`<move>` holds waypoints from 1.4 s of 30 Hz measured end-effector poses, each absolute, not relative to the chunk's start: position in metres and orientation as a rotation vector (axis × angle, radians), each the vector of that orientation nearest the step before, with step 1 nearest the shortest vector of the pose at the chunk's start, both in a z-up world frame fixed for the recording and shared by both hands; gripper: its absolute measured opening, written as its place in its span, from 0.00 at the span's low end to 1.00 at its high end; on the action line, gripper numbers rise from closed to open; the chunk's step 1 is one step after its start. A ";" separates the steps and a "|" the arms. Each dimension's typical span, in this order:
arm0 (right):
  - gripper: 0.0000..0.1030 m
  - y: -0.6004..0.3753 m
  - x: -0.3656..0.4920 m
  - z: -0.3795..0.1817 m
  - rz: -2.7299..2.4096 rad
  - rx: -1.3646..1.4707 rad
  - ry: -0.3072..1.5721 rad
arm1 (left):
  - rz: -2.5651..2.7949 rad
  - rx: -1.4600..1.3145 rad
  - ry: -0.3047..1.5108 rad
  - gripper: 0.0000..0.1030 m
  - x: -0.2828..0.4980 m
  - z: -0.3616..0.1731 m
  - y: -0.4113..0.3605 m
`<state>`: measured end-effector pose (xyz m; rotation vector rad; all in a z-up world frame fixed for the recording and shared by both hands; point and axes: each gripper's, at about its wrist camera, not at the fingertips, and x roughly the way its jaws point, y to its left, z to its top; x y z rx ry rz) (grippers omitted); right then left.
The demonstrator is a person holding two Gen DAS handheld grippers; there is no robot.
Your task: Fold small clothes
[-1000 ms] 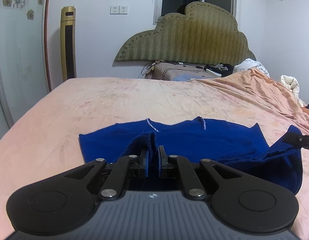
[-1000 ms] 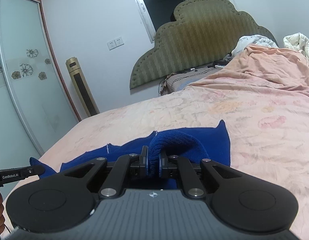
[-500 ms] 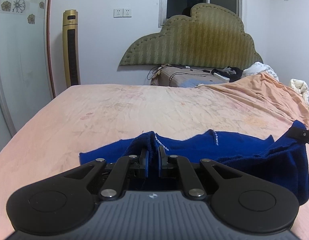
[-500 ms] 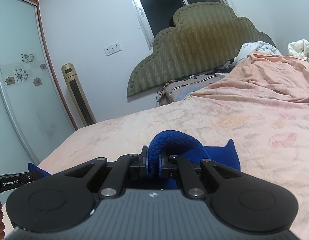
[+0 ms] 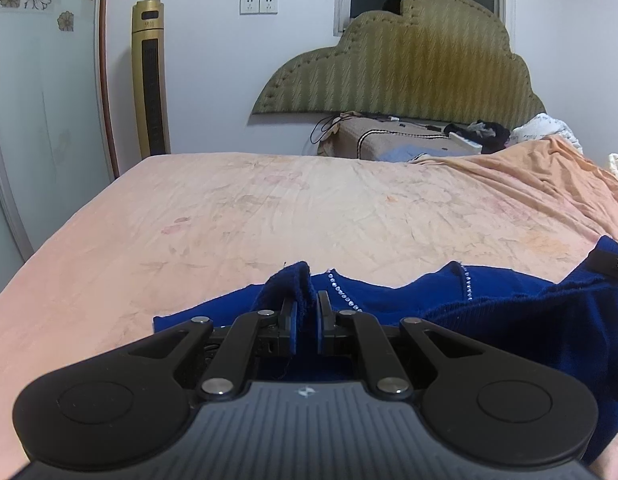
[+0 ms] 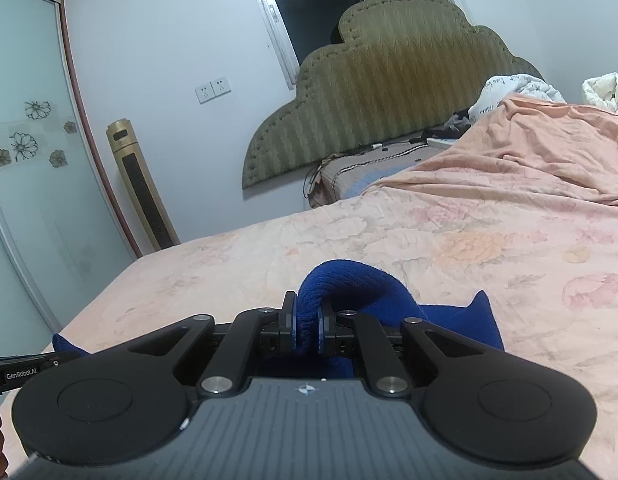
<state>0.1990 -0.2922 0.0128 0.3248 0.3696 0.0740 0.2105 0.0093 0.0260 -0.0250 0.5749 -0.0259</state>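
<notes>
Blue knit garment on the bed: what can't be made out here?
- Left wrist view: the blue knit garment has its near edge hidden behind the left tongs.
- Right wrist view: the right tongs cover most of it.
- Garment type: unclear, bunched.

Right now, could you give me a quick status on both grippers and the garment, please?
Left gripper shut on blue garment. Right gripper shut on it too. Bedsheet ahead.

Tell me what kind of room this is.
Most likely a home bedroom: a bed with a peach floral sheet, a scalloped padded headboard against the wall, and a sliding wardrobe door with flower decals.
</notes>
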 end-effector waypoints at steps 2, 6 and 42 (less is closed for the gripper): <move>0.12 -0.292 0.204 0.010 0.070 0.320 0.376 | -0.023 -0.018 0.582 0.08 0.217 0.024 0.009; 0.12 -0.291 0.215 0.005 0.058 0.325 0.393 | -0.022 -0.010 0.599 0.08 0.229 0.018 0.009; 0.66 -0.260 0.226 -0.046 0.124 -0.017 0.653 | -0.003 -0.052 0.719 0.65 0.217 -0.009 0.056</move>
